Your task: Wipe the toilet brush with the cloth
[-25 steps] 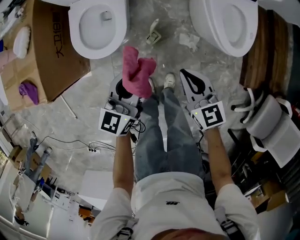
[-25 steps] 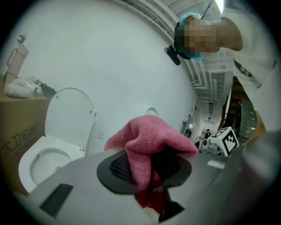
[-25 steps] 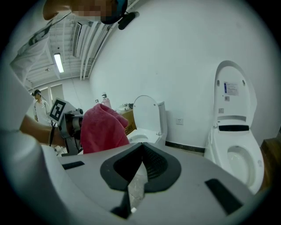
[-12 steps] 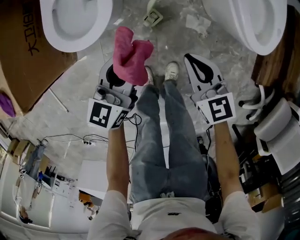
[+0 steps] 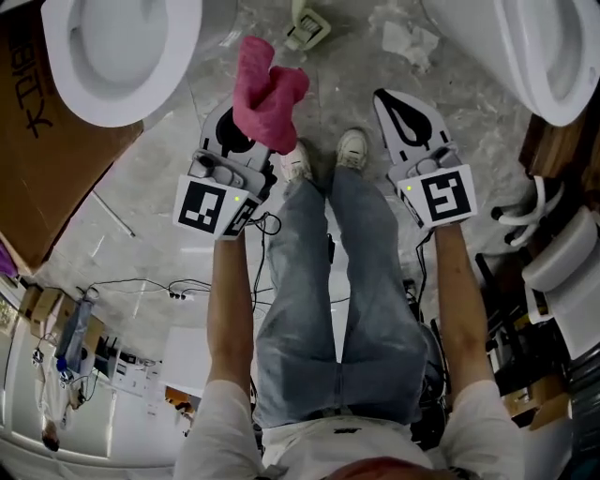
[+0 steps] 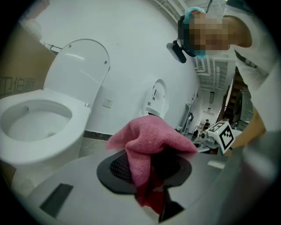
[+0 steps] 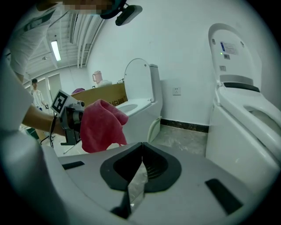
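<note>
The toilet brush is in none of the three views, so its place cannot be told. The crumpled pink terry cloth [image 5: 267,94] is pinched in the left claw [image 5: 232,141], bunched up and standing out at 12 o'clock from it. The left gripper view shows folds of it spilling over and between the jaws, which stand partly apart on the wad.

The right claw [image 5: 394,108] sits at 3 o'clock of the cloth, well apart from it. Its jaws are pressed together with nothing between them.

Over the last second both claws have come down side by side towards the grey marbled floor [image 5: 150,178]. They now hang just above the pale shoes [image 5: 353,148]. The grip on the cloth and the closed right jaws look the same throughout. My reading is that no wiping is under way. With only the cloth in hand, the brush has yet to be found and picked up, most likely by the empty right claw.

By count:
- one cloth
- two claws
- two shoes
- two white ceramic toilets, one [image 5: 94,108] at 10 o'clock and one [image 5: 553,66] at 2 o'clock
- one brown cardboard sheet [image 5: 37,159] at 9 o'clock, partly under the first toilet
- one crumpled white paper scrap [image 5: 408,39] at 1 o'clock
- one small pale-green object [image 5: 307,26] at 12 o'clock, too small to identify
</note>
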`<state>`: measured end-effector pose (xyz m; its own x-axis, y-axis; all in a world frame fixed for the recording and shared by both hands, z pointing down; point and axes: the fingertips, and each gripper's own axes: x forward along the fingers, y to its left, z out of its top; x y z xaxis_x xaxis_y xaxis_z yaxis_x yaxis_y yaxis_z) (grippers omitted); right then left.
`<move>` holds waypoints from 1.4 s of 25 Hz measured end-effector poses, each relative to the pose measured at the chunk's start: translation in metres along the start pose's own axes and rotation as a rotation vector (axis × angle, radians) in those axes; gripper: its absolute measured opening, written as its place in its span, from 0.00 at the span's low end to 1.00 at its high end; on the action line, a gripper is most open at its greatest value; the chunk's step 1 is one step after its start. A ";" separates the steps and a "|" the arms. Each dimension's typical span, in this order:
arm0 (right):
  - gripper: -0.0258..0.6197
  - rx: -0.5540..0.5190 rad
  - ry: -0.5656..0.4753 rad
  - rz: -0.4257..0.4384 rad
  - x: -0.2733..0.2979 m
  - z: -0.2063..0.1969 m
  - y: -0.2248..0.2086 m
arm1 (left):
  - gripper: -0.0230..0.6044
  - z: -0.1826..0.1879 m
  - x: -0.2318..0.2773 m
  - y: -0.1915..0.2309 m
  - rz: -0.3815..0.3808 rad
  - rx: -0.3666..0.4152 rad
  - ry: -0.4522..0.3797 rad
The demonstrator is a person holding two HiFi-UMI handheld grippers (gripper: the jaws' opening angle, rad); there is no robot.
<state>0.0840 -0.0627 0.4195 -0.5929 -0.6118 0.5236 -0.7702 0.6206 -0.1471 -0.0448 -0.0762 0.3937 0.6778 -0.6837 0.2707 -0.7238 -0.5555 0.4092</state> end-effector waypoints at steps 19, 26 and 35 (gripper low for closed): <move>0.10 -0.179 -0.016 0.074 0.171 -0.144 -0.051 | 0.26 -0.157 0.075 0.104 -0.071 0.081 -0.029; 0.16 -0.293 0.011 0.153 0.228 -0.189 -0.043 | 0.28 -0.195 0.104 0.122 -0.100 0.092 -0.051; 0.22 -0.430 0.037 0.233 0.276 -0.211 -0.040 | 0.32 -0.211 0.137 0.136 -0.142 0.123 -0.090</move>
<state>0.0006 -0.1526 0.7467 -0.7231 -0.4195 0.5488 -0.4463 0.8901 0.0923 -0.0235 -0.1455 0.6701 0.7635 -0.6311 0.1366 -0.6362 -0.6990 0.3265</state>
